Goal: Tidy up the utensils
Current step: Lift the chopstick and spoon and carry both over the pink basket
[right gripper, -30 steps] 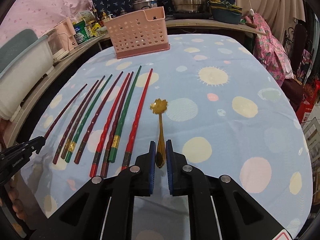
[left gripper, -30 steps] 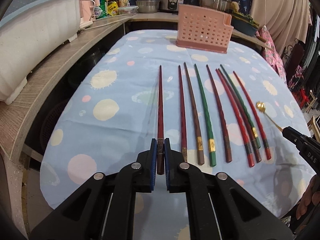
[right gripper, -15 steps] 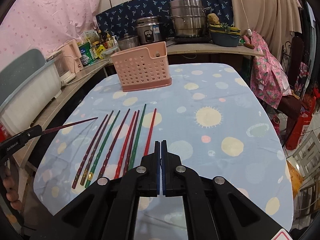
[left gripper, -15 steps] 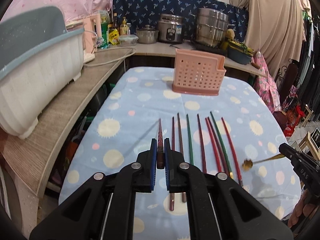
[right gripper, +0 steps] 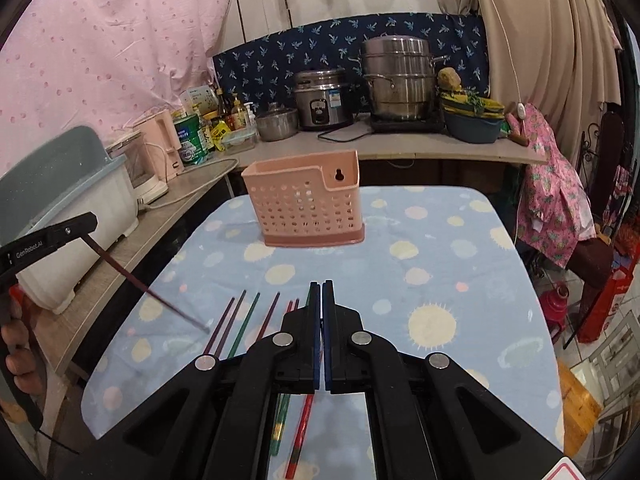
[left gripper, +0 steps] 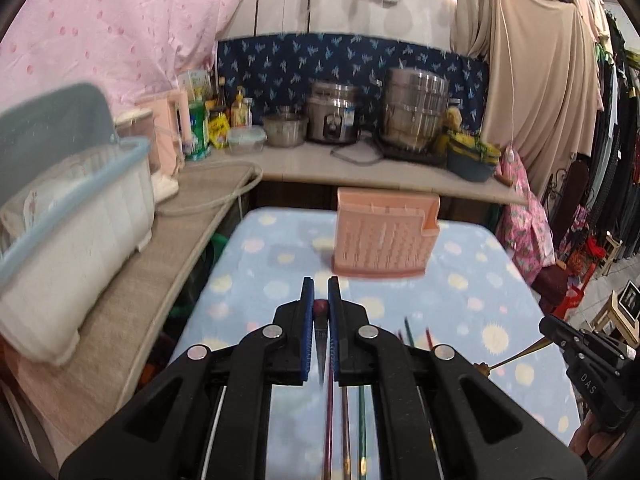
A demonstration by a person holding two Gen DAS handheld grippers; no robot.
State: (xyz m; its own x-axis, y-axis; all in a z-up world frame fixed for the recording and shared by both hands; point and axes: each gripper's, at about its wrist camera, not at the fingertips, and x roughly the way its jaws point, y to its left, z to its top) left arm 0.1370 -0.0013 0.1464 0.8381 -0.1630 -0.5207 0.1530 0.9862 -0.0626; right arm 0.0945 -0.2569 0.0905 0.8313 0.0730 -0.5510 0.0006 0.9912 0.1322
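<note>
Above the table's near edge: dark red chopstick (right gripper: 152,292) clamped in left gripper (left gripper: 321,312), gold spoon (left gripper: 516,356) pinched in right gripper (right gripper: 321,312). Remaining chopsticks (right gripper: 244,324) lie beneath. Pink holder (right gripper: 308,210) stands far-centre, bare blue cloth (right gripper: 440,272) around it.

Even indoor light, left-view motion blur

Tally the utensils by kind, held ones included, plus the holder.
Chopsticks: 9 (8 on the cloth, some partly behind the gripper; 1 in the left gripper)
Gold spoon: 1 (in the right gripper)
Pink holder: 1
Total: 11
</note>
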